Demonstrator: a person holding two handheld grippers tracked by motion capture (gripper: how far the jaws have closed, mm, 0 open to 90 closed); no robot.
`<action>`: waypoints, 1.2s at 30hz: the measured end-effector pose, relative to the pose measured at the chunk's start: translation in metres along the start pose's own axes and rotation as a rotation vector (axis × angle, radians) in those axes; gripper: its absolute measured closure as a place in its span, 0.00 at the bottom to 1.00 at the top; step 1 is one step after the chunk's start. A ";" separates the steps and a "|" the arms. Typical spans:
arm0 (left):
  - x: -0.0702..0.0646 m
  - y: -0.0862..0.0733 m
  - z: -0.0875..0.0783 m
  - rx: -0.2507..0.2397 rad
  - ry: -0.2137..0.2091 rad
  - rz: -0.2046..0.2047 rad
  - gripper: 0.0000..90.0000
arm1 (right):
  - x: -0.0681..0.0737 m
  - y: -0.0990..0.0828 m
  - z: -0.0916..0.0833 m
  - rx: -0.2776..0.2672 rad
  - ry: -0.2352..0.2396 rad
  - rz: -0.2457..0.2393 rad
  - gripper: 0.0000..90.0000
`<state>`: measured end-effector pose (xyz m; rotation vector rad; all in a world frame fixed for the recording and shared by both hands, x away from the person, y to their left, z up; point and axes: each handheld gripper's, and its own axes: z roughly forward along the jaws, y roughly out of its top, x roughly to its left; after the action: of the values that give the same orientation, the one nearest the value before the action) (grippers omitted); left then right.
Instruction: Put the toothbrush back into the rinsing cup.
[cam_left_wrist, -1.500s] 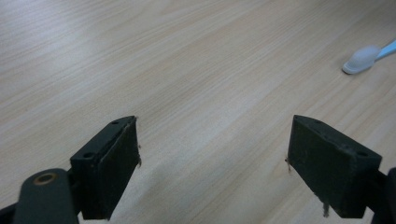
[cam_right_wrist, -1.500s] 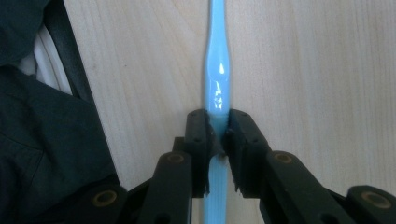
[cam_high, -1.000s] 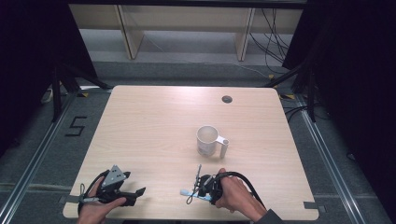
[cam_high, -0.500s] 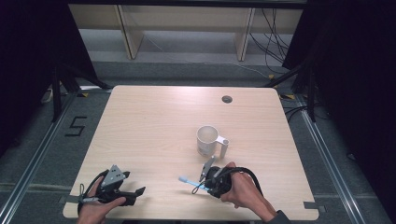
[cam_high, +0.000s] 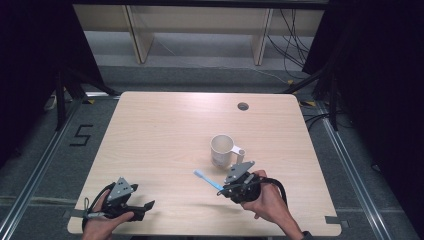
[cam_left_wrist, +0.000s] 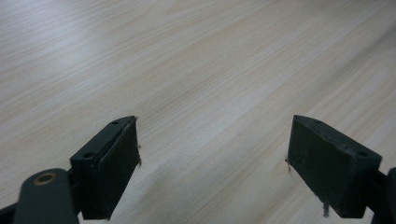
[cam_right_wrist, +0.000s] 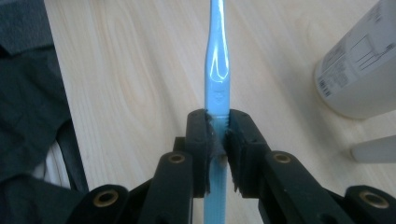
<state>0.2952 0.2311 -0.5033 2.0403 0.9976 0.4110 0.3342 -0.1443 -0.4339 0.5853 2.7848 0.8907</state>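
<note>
A light blue toothbrush (cam_high: 207, 180) sticks out to the left from my right gripper (cam_high: 223, 189), lifted above the wooden table (cam_high: 165, 130). In the right gripper view the jaws are shut on the toothbrush handle (cam_right_wrist: 217, 88). A white mug (cam_high: 222, 150) with its handle to the right stands just beyond that gripper, and its side (cam_right_wrist: 359, 70) shows at the right of the right gripper view. My left gripper (cam_high: 147, 205) rests near the table's front left edge, and its jaws stand wide apart over bare wood (cam_left_wrist: 210, 93) with nothing between them.
A round cable hole (cam_high: 243, 106) sits near the table's far edge. Shelving legs (cam_high: 137, 40) and cables (cam_high: 295, 35) lie on the floor beyond. Dark curtains flank both sides.
The right gripper has risen and moved toward the mug with the toothbrush, which now points left instead of upright. The left gripper has stayed put.
</note>
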 end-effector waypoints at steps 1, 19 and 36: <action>0.001 0.000 0.000 0.004 0.000 0.007 0.18 | 0.000 -0.001 -0.003 -0.019 0.004 0.025 0.88; -0.001 0.000 -0.001 0.006 -0.002 0.001 0.18 | -0.018 -0.010 -0.027 -0.331 -0.049 0.128 0.88; -0.001 -0.001 0.001 0.011 -0.007 0.008 0.18 | -0.047 -0.021 -0.045 -0.513 -0.174 0.205 0.88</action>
<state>0.2948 0.2306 -0.5044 2.0549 0.9891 0.4030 0.3586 -0.2035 -0.4083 0.8129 2.2383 1.4505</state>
